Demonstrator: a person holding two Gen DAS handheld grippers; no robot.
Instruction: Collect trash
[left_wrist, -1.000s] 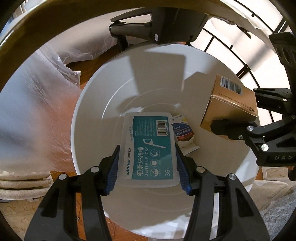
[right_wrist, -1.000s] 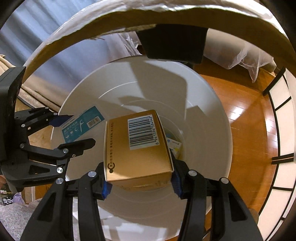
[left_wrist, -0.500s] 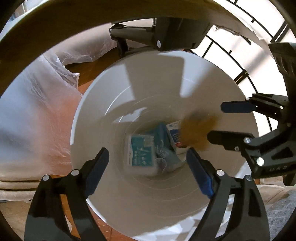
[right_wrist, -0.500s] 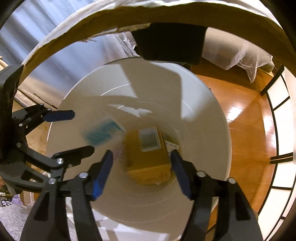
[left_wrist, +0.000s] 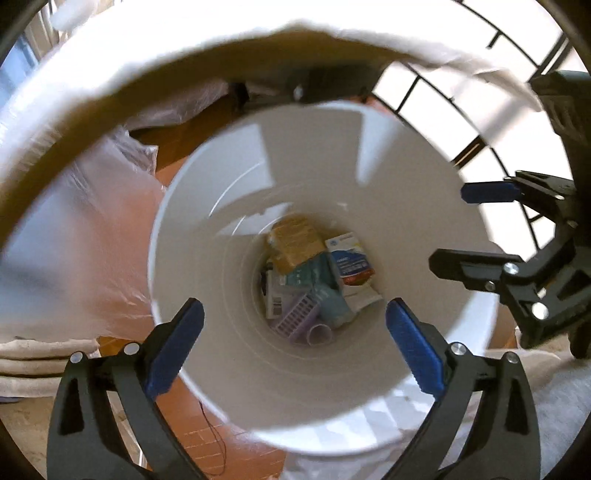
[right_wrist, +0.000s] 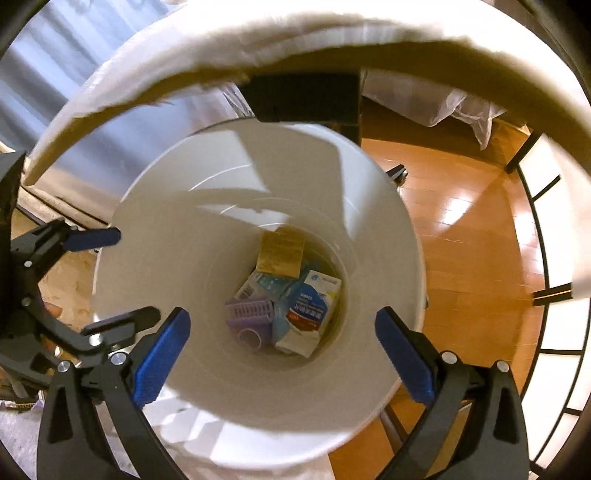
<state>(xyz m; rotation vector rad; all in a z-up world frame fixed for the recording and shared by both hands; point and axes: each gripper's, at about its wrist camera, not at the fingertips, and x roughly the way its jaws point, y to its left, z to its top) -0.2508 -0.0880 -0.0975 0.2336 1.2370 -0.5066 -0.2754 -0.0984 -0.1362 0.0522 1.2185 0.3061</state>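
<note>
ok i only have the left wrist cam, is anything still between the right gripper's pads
observer: No. The right wrist view looks straight between them: the right gripper is open, its jaws have just been opening, and the gap is empty. The gold box lies down in the white bin.
operator: and whats on the far side of the bin from me
observer: Bare wooden floor runs right up to the bin, with a black-framed panel curving along its outer edge.
</note>
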